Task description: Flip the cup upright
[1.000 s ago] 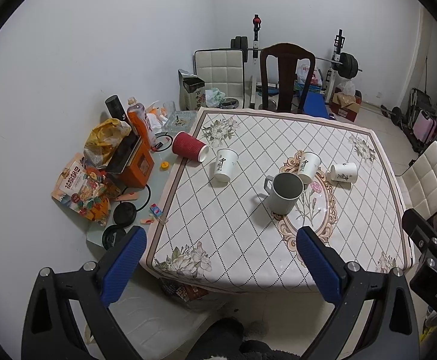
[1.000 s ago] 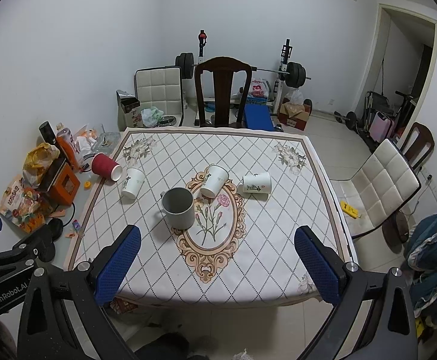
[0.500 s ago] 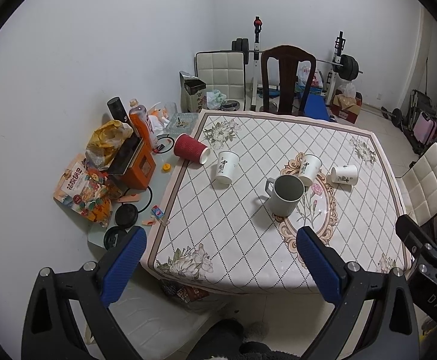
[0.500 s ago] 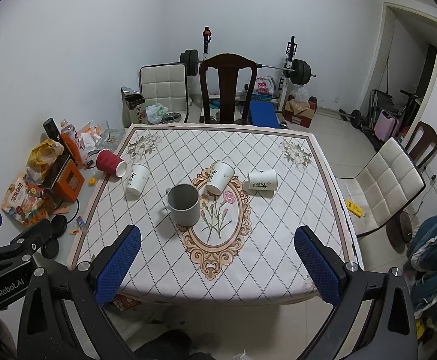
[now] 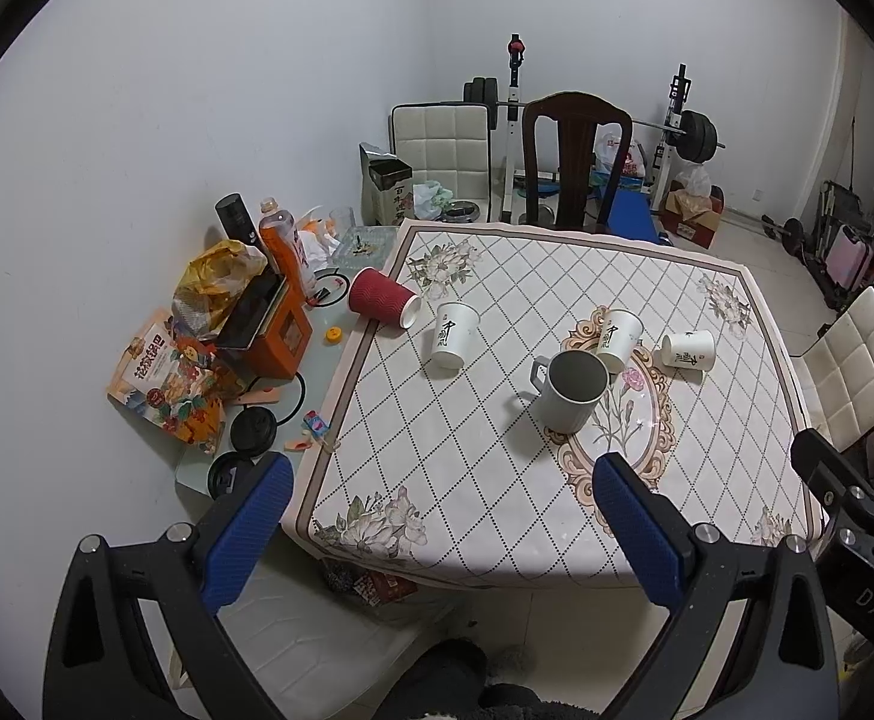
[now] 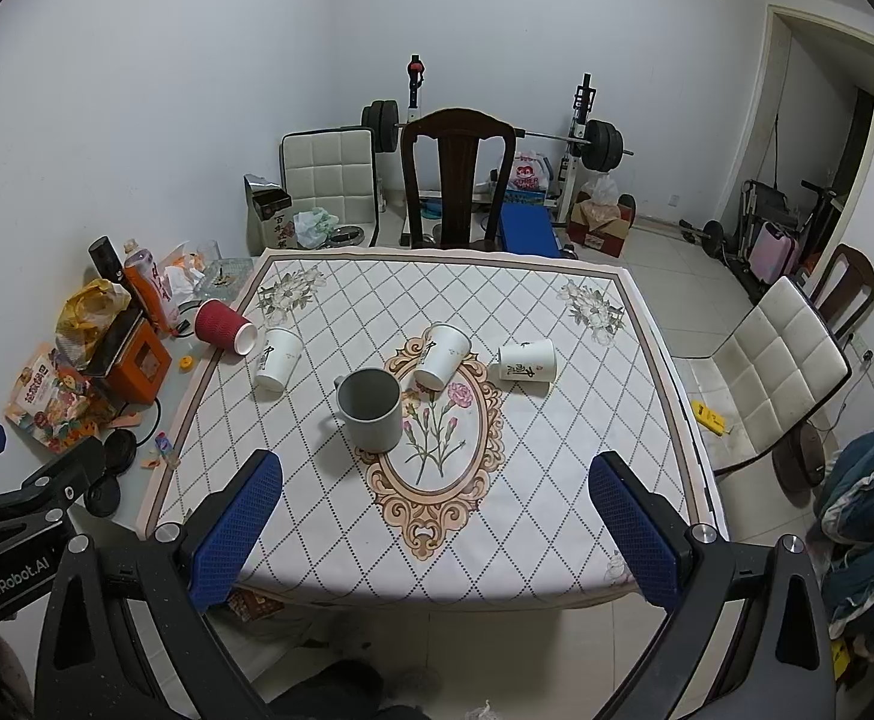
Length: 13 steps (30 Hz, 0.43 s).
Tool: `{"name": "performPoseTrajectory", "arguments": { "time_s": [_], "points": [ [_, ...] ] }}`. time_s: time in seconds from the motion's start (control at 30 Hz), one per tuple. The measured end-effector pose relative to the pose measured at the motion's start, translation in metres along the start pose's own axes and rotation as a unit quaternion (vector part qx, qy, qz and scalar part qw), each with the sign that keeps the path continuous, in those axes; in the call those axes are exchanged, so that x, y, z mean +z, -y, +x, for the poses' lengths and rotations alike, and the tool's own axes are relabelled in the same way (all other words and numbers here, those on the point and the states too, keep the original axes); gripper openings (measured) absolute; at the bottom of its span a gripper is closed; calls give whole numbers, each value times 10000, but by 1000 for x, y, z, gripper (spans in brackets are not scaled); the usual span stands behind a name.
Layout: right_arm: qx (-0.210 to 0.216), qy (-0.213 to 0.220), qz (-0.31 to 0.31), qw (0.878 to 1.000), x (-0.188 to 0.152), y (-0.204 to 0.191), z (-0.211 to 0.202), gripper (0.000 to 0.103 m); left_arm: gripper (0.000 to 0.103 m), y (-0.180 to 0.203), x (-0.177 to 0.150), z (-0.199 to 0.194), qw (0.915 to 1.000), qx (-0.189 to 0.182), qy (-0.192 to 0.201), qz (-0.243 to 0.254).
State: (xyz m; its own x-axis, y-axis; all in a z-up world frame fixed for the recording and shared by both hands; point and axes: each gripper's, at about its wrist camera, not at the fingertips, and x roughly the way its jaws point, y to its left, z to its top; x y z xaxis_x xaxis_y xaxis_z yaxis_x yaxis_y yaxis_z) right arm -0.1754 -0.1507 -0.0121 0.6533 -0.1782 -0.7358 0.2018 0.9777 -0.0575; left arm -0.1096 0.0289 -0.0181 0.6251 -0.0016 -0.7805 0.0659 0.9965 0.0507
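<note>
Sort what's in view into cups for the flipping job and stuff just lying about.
For the job:
red paper cup, on its side
three white paper cups, tipped over
grey mug, already upright

Lying about:
orange box
snack bag
orange bottle
yellow bag

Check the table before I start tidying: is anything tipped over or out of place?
Yes. The red cup and three white paper cups lie on their sides. Only the grey mug stands upright.
</note>
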Motion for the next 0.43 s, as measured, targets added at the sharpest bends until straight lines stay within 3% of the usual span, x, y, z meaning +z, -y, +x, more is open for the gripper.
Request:
{"name": "performPoseTrajectory", "arguments": {
  "time_s": [0.43],
  "points": [
    [22, -13, 7, 10000, 0, -2, -3, 103, 102, -1, 1, -1, 10000, -14, -3, 12]
  ]
}}
